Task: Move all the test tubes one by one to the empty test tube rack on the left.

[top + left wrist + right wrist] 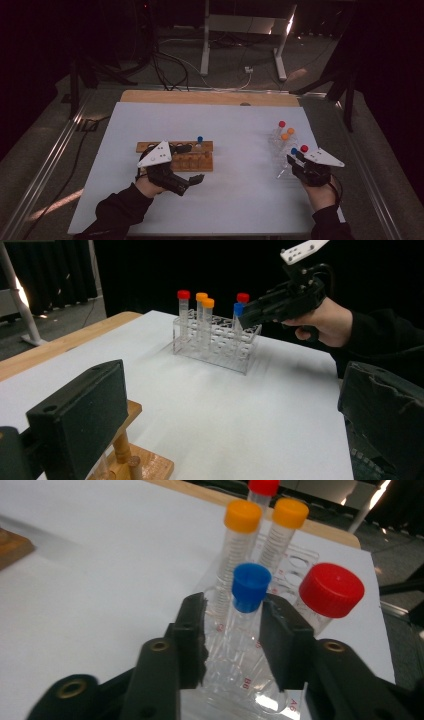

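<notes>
The right gripper (pixel 232 630) has its jaws set either side of the blue-capped tube (pixel 248 592), which stands in the clear plastic rack (pixel 215 342) at the right of the tabletop (pixel 235 190). In the right gripper view the pads sit just below the blue cap with a sliver of gap on each side, so I read the jaws as spread around the tube and not yet pinching it. To do this well, I would close squarely on the tube wall just under the cap, with the tube centred between the pads, so it is not pushed sideways against the hole. The red-capped tube (pixel 330 592) stands just beside the right-hand pad, and the two orange-capped tubes (pixel 242 517) are close behind, so the jaws want to stay narrow and any movement should run straight along the tube's axis. A tilted pull would likely drag the light rack or knock a neighbour. The left gripper (pixel 192 177) rests with its jaws spread wide over the wooden rack (pixel 200 162), where another blue-capped tube (pixel 199 140) stands. It holds nothing, and could steady that wooden rack if a tube is headed for it.
</notes>
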### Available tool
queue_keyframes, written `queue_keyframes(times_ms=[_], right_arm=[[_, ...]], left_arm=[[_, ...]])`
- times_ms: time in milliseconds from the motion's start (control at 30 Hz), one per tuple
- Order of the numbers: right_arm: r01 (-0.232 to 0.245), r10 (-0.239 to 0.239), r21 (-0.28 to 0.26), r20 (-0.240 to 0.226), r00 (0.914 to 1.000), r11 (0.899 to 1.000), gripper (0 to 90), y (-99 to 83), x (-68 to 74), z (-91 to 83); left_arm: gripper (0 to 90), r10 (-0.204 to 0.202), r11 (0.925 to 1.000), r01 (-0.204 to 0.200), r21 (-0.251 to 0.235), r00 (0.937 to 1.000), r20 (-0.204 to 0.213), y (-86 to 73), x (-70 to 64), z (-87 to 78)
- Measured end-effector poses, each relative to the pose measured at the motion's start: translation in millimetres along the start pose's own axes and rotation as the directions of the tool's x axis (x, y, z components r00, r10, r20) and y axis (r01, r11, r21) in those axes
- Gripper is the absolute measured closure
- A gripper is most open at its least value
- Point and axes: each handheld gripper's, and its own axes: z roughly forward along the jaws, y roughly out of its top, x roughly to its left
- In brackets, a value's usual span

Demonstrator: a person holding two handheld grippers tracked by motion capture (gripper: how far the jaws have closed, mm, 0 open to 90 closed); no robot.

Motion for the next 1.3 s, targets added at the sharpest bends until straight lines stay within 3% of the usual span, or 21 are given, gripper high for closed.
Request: queue_keyframes(times_ms=[200,567,733,1000,1133,1300], right_arm=[[-0.012,0.012,0.007,0.017,0.9998,1.000,74.8,-0.3,-2.2,5.0],[-0.040,0.040,0.003,0.003,0.9992,0.999,76.7,2.6,-3.9,0.9],[-0.034,0.035,-0.038,0.008,0.9994,0.999,76.7,11.1,-3.5,-10.9],[0.020,-0.017,-0.116,0.031,0.9994,0.993,76.7,30.3,3.7,-32.7],[0.042,-0.040,-0.153,0.018,0.9990,0.987,76.7,38.6,10.5,-41.2],[0.054,-0.065,-0.177,-0.055,0.9964,0.983,76.7,46.9,24.3,-44.5]], left_arm=[[0.6,-0.002,1.0000,0.002,-0.001,1.0000,0.003,0.1,0.2,0.2],[0.7,-0.003,1.0000,0.003,-0.005,1.0000,0.004,0.5,1.1,-0.9],[0.7,-0.007,1.0000,0.007,-0.003,0.9999,0.008,0.6,1.4,-1.3],[0.6,-0.008,1.0000,0.008,-0.003,0.9998,0.016,1.4,1.6,-1.8],[0.6,-0.003,1.0000,0.003,-0.001,0.9999,0.016,2.4,1.9,-2.1],[0.7,-0.002,1.0000,0.002,0.008,0.9997,0.026,4.9,1.1,-1.2]])
